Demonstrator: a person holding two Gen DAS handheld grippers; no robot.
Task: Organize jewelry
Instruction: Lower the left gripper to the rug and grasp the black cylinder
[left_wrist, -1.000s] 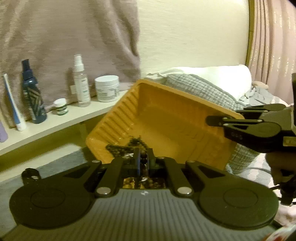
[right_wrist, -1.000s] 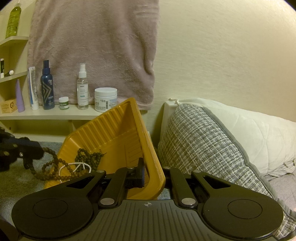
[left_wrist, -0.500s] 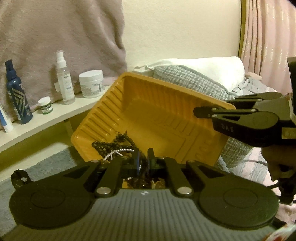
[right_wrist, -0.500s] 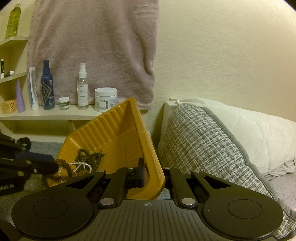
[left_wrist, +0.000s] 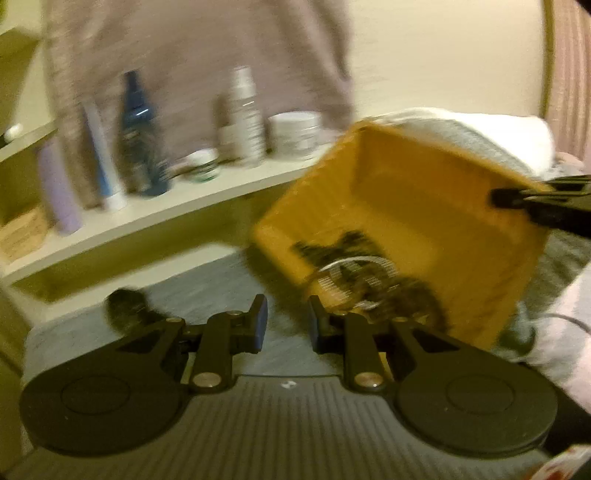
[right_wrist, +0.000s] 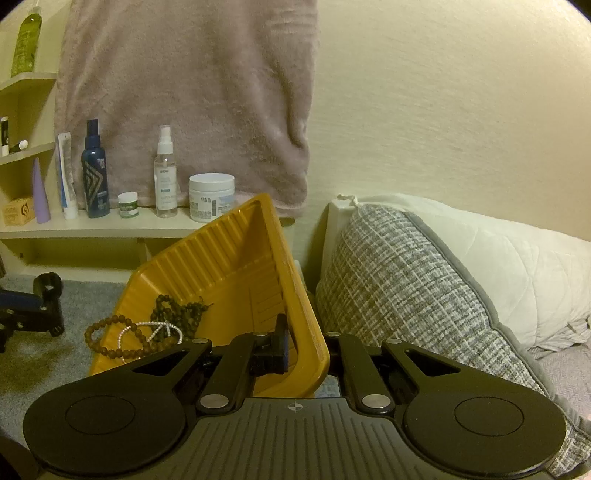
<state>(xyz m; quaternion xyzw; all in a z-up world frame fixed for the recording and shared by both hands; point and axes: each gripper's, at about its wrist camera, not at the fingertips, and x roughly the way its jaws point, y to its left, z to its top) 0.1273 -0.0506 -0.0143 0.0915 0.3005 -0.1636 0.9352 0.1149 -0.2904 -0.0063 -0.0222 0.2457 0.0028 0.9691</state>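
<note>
The beaded jewelry (right_wrist: 147, 332) lies heaped in the low corner of the tilted yellow tray (right_wrist: 229, 266): dark bead strands, a brown bead bracelet draped over the tray's lower rim at 9 o'clock of the heap, and a pale pearl-like strand across it. The right gripper (right_wrist: 306, 354) holds the tray up by its rim, fingers closed on the edge, unchanged from a second ago. The left gripper (left_wrist: 284, 325) differs: a second ago its fingers were pinched on the beads over the tray; its jaws have just been opening and now stand apart with nothing between them, only grey carpet (left_wrist: 221, 284) showing in the gap. It sits at 9 o'clock of the tray, clear of the rim, and its view is motion-blurred. At 12 o'clock runs a low shelf (right_wrist: 110, 229) with bottles and jars, a towel (right_wrist: 184, 92) hanging above. A checked pillow (right_wrist: 406, 295) crowds the tray at 3 o'clock. Open carpet lies at 9 o'clock.
</note>
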